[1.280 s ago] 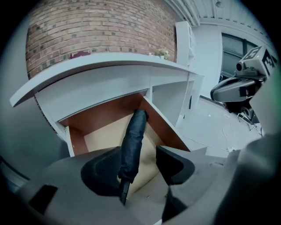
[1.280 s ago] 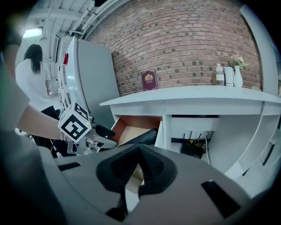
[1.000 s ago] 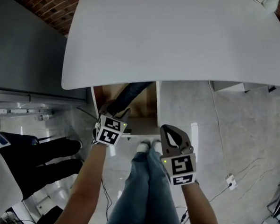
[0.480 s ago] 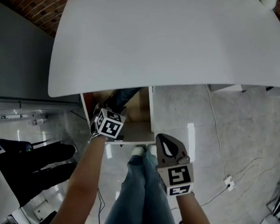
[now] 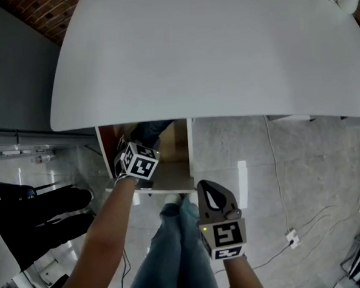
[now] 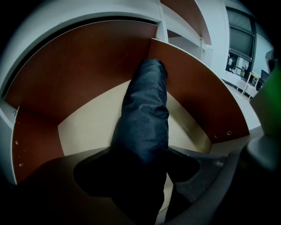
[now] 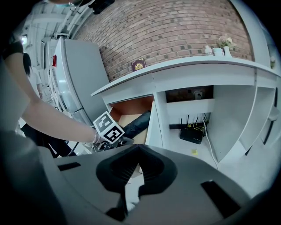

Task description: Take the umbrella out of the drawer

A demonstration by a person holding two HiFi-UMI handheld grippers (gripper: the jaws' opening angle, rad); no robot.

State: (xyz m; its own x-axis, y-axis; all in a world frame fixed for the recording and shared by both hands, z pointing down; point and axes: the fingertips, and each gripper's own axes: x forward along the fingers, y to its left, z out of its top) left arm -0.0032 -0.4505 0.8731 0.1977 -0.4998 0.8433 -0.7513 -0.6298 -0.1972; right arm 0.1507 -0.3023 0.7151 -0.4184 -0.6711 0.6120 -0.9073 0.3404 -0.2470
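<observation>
Since the earlier frames the left gripper (image 5: 135,154) has come down from the drawer's front lip to over the open drawer (image 6: 74,74), and its jaws have just been opening. They now stand at their widest, one on each side of the umbrella (image 6: 142,118). The umbrella is between them, no squeeze visible; contact is too dark to tell. The right gripper (image 5: 205,185) has barely shifted.

Umbrella: folded, in a dark navy fabric sleeve, slightly shiny and creased, fat soft tube shape. It lies in the drawer. In the left gripper view it runs from 6 o'clock up to 12 o'clock, and its far end sits close to the back right corner. No handle or strap can be made out.

Drawer: reddish-brown walls, pale beige floor, pulled out from under the white worktop (image 5: 211,53). In the head view it sits just off centre at 8 o'clock, partly tucked under the worktop edge.

The right gripper is at 5 o'clock of the left one, out over the grey floor (image 5: 303,175), well apart from the drawer. Its jaw tips are together, nothing held.

The person's legs in jeans (image 5: 174,244) are at 6 o'clock. Another person's dark trousers (image 5: 44,209) are at 8 o'clock near the frame edge. The right gripper view shows a brick wall (image 7: 167,30) behind the worktop.
</observation>
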